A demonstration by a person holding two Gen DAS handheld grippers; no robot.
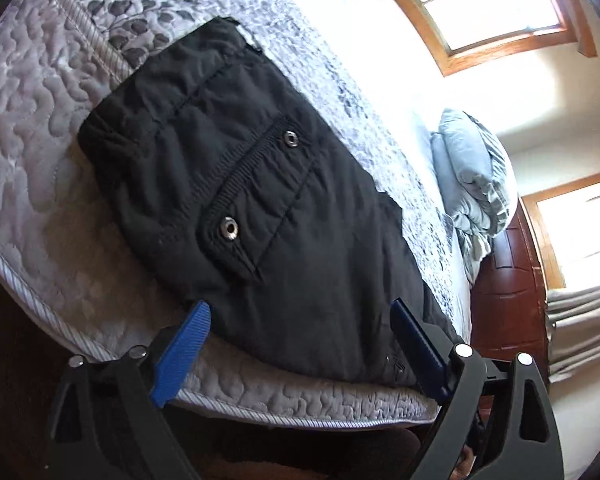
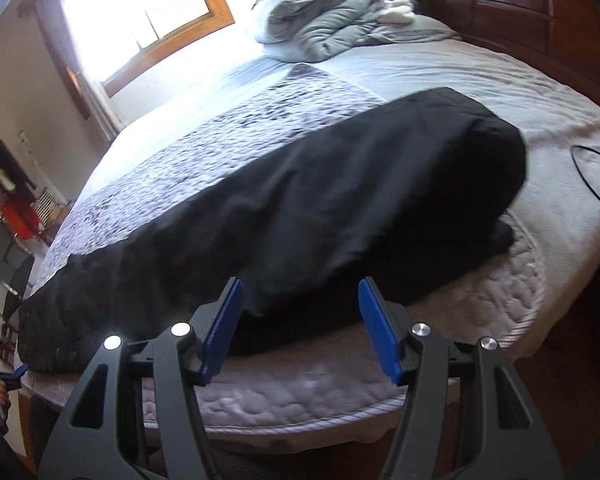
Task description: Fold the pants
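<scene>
1. Two grippers, both empty. Left gripper (image 1: 300, 312) has its jaws wide, straddling the near edge of the pants (image 1: 240, 184) without pinching cloth.
2. Right gripper (image 2: 300, 300) is about half open, just above the near edge of the pants (image 2: 300, 200), nothing between the pads.
3. Pants lie flat along the near side of the bed (image 2: 480, 288), one long strip, legs stacked. That looks like the lengthwise fold done, crosswise fold still to do.
4. Waist end with the pocket (image 1: 260, 200) and snaps sits under the left gripper; leg end runs off to the right side. One hand per end suits a hem-to-waist fold.
5. Kept near the mattress edge, probably for reach.
6. Right view is motion-blurred, so a light touch on the cloth can't be ruled out.
7. Bedding pile (image 2: 320, 12) at the headboard is well clear.
</scene>
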